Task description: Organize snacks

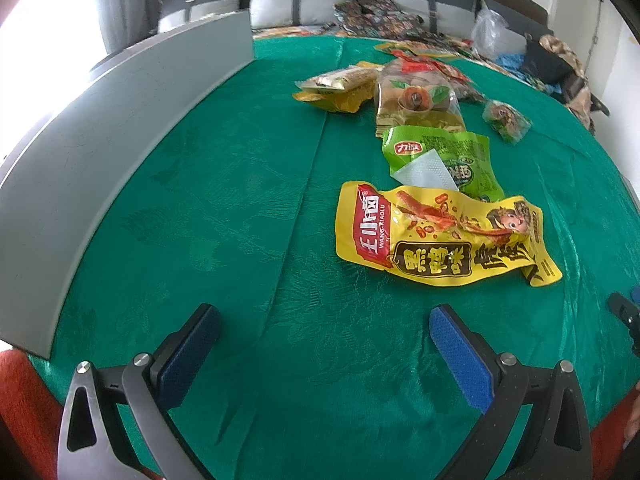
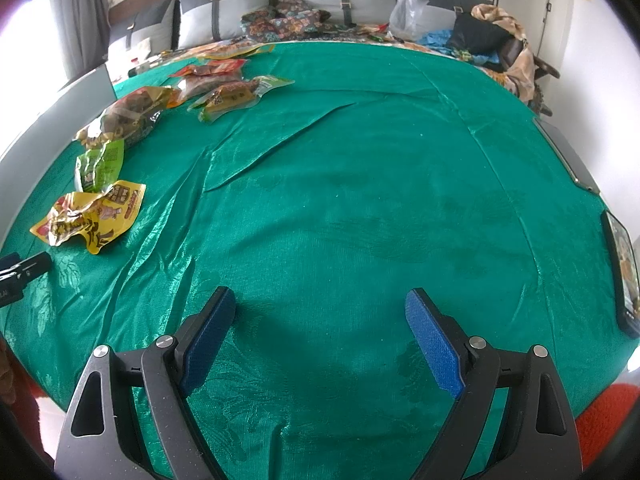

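Left wrist view: the left hand-held gripper (image 1: 320,356) hovers wide open and empty over the green counter (image 1: 248,216). Nearest, at one o'clock, lies the yellow snack packet (image 1: 444,236), long axis crosswise; beyond it the green packet (image 1: 444,156). The right hand-held gripper (image 2: 320,340), also open and empty, is farther off.

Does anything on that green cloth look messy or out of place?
The snack packets lie in a loose scatter, none lined up. The yellow packet is crumpled, and it overlaps the green packet. The cloth is wrinkled, with a long fold across the middle. Nothing looks spilled. Both grippers, left and right, are open and empty.
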`<state>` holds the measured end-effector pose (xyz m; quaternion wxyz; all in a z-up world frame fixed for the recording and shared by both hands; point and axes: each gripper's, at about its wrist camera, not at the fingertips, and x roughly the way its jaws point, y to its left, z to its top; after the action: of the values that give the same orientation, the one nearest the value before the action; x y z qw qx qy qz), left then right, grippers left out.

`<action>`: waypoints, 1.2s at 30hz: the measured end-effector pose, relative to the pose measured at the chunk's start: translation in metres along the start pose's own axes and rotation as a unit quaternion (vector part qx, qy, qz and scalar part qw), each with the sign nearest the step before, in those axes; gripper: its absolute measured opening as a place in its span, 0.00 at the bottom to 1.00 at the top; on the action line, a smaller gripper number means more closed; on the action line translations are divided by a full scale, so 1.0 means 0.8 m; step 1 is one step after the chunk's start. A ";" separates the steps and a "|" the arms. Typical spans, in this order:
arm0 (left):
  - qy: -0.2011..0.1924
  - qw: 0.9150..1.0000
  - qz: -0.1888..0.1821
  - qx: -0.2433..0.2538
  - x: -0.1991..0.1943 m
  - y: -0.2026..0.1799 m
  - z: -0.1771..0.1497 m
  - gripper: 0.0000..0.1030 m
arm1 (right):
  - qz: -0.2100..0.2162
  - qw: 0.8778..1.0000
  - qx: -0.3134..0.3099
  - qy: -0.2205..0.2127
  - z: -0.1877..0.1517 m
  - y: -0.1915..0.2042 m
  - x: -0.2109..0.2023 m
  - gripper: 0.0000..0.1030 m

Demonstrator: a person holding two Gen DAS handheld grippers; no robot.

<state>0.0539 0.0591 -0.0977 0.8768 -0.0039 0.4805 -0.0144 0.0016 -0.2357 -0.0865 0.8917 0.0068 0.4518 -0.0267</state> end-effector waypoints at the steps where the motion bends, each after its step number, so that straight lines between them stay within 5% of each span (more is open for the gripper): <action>1: 0.005 1.000 -0.005 0.002 0.000 0.002 0.001 1.00 | 0.001 1.000 0.000 0.001 0.001 0.000 0.000 0.87; 11: 0.013 0.995 -0.096 -0.028 -0.013 0.039 0.010 1.00 | 0.020 1.000 -0.016 -0.004 0.001 0.008 -0.004 0.87; 17: -0.014 0.989 -0.103 0.109 -0.037 -0.018 0.025 1.00 | 0.019 1.000 -0.023 -0.011 0.000 0.013 -0.001 0.87; 23: -0.015 0.963 -0.118 0.241 -0.040 -0.069 0.061 1.00 | 0.021 0.999 -0.024 -0.013 -0.002 0.013 0.000 0.87; 36: 0.059 0.961 -0.166 0.213 0.034 -0.069 0.090 1.00 | 0.022 0.999 -0.024 -0.010 -0.001 0.015 0.001 0.87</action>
<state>0.1281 0.0030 -0.0806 0.8125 0.1038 0.5102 -0.2621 0.0018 -0.2237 -0.0877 0.8966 -0.0050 0.4428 0.0038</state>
